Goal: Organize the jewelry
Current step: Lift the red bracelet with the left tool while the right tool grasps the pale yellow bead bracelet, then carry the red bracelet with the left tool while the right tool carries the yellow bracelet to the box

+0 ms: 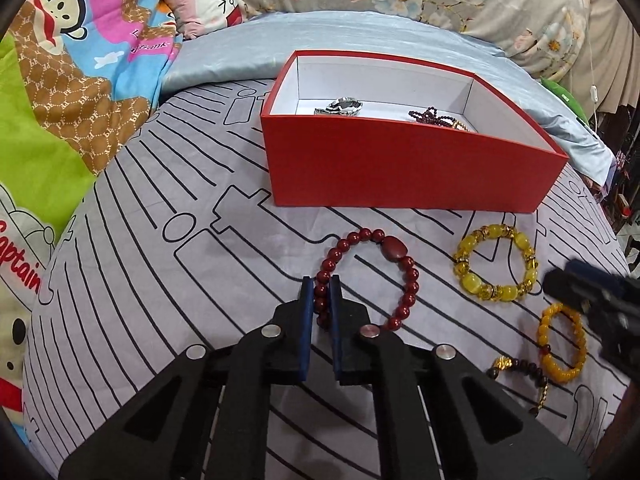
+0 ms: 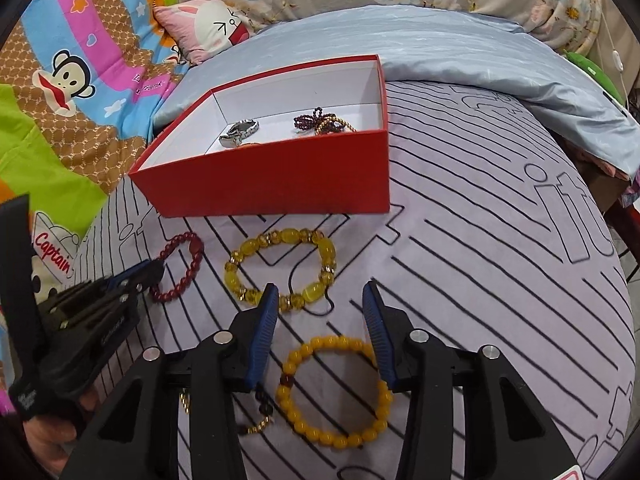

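The left gripper is closed on the dark red round-bead bracelet, its blue pads pinching the near-left arc of the loop while the rest of the loop lies flat on the bed's grey sheet with black line pattern. One larger oblong bead sits on the far side of that loop, ahead and to the right of the gripper.

Straight ahead of the left gripper, well beyond the bracelet, stands the open red cardboard box with white lining. Inside it lie a silver metal wristwatch and a small dark purple bead bracelet.

To the right of the left gripper, a yellow translucent bracelet of large oval beads with gold spacers rests on the sheet. Nearer and further right lies an orange-yellow round-bead bracelet, with a dark brown bead bracelet with gold charms just beside it.

The right gripper is partly open and holds nothing. Its fingers straddle the far arc of the orange-yellow bracelet, and I cannot tell whether the pads touch the beads. The yellow translucent bracelet lies just ahead of its left finger, and the box is further ahead and to the left.
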A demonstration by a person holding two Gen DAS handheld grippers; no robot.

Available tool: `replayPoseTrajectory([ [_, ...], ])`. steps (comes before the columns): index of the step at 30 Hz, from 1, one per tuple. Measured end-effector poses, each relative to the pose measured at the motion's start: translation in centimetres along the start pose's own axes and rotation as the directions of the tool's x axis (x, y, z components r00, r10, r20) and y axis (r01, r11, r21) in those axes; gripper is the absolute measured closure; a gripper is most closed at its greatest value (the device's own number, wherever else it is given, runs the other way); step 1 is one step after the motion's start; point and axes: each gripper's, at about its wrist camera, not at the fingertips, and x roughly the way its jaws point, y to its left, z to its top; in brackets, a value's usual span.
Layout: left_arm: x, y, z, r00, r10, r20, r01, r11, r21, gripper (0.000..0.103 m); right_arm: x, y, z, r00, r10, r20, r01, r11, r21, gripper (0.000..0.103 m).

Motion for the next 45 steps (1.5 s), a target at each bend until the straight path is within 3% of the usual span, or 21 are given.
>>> replayPoseTrajectory([
  [12, -0.1, 0.2, -0.2, 1.0, -0.016, 0.007, 0.016, 1.0, -0.011, 0.095, 3.0, 0.9, 1.3, 0.999, -0.042, -0.002, 0.042, 0.998, -0.042, 0.079],
  [16, -0.1, 0.3, -0.2, 1.0, -0.024, 0.008, 0.024, 1.0, -0.016, 0.095, 3.0, 1.1, 1.1, 0.997, -0.077, 0.011, 0.077, 0.995, -0.067, 0.094],
  [28, -0.2, 0.4, -0.3, 1.0, -0.026, 0.008, 0.026, 0.999, -0.024, 0.095, 0.4, 0.5, 0.2, 0.999, -0.025, 0.026, 0.025, 1.0, -0.009, 0.094],
  [33, -0.9, 0.3, -0.5, 0.998, -0.063, -0.014, 0.062, 0.997, -0.051, 0.096, -1.9, 0.6, 0.2, 0.998, -0.007, 0.056, 0.007, 1.0, -0.007, 0.094],
  [45, -5.8, -0.5, 1.4, 0.993, -0.112, 0.029, 0.113, 0.993, -0.041, 0.096, -6.4, 1.4, 2.1, 0.991, 0.034, 0.129, -0.031, 0.999, -0.024, 0.094],
])
